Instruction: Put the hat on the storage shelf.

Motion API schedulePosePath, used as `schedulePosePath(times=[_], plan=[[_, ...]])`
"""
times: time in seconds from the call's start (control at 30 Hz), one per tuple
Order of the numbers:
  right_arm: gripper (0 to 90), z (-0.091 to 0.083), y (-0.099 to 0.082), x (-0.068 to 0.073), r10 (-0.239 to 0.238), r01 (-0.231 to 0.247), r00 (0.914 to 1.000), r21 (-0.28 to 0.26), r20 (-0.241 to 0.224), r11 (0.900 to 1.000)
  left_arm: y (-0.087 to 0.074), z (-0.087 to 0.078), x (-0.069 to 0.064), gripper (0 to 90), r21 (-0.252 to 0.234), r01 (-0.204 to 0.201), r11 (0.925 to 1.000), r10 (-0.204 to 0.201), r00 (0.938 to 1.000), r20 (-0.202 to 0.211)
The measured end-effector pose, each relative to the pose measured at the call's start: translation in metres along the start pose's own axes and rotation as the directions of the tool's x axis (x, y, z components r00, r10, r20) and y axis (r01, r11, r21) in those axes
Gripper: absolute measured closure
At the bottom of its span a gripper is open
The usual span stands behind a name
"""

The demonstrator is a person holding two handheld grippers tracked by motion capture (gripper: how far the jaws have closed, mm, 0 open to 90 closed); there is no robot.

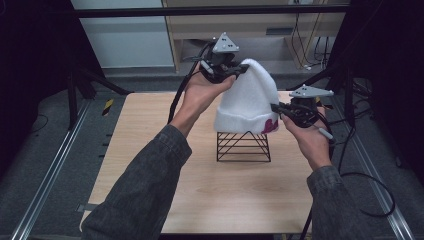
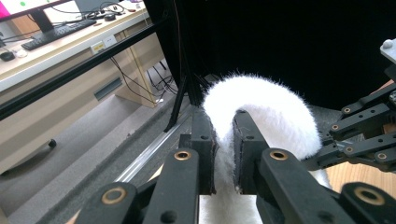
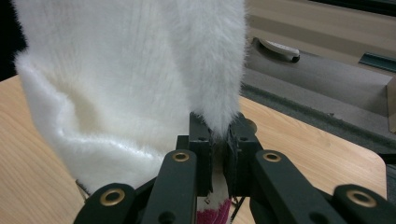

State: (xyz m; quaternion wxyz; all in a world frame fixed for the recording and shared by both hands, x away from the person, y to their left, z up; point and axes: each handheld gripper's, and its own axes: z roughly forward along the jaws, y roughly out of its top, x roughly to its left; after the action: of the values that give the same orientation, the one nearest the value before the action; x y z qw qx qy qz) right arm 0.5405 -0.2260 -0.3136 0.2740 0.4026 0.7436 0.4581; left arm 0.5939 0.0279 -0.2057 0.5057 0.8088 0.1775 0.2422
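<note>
A fluffy white beanie (image 1: 248, 97) with a pink patch on its brim hangs over a black wire stand (image 1: 243, 146) at the middle of the wooden table (image 1: 150, 150). My left gripper (image 1: 239, 71) is shut on the beanie's top; in the left gripper view the jaws pinch a fold of the white beanie (image 2: 261, 112). My right gripper (image 1: 276, 109) is shut on the brim at the beanie's right lower edge. In the right gripper view the white beanie (image 3: 135, 79) hangs in front, its edge clamped between the jaws of my right gripper (image 3: 219, 135).
Grey floor with metal rails (image 1: 55, 165) flanks the table on both sides. A black frame bar (image 1: 200, 11) and a wooden cabinet (image 1: 250, 30) with cables stand behind. Black tripod legs (image 1: 90, 80) rise at the far left and right.
</note>
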Motion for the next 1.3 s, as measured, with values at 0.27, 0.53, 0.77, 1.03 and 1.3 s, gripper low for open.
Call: schedulePosePath(times=[0.27,0.53,0.77,1.03,1.3], plan=[[82.9,-0.005,-0.004,0.002,-0.018,0.018,0.9998,0.015,0.003,0.9997,-0.008,0.0,-0.002,80.9,0.009,0.004,0.9999,-0.004,0.9999,0.01],[82.9,0.0,-0.01,0.002,-0.009,0.009,0.9999,0.024,0.013,0.9997,-0.012,0.004,-0.003,80.9,0.033,-0.007,0.9994,0.006,1.0,0.005],[83.0,0.006,-0.016,0.003,0.001,-0.002,0.9999,0.02,0.015,0.9998,-0.024,0.008,0.006,81.1,0.035,0.027,0.999,-0.026,0.9996,-0.012],[83.0,0.011,-0.012,0.009,0.0,0.0,1.0,0.001,0.004,1.0,-0.028,0.001,0.018,81.2,0.02,0.049,0.9986,-0.048,0.9981,-0.038],[83.1,0.017,-0.009,0.019,-0.008,0.008,0.9999,-0.008,-0.012,0.9999,-0.034,-0.004,0.022,81.2,0.015,0.06,0.9981,-0.059,0.997,-0.049]])
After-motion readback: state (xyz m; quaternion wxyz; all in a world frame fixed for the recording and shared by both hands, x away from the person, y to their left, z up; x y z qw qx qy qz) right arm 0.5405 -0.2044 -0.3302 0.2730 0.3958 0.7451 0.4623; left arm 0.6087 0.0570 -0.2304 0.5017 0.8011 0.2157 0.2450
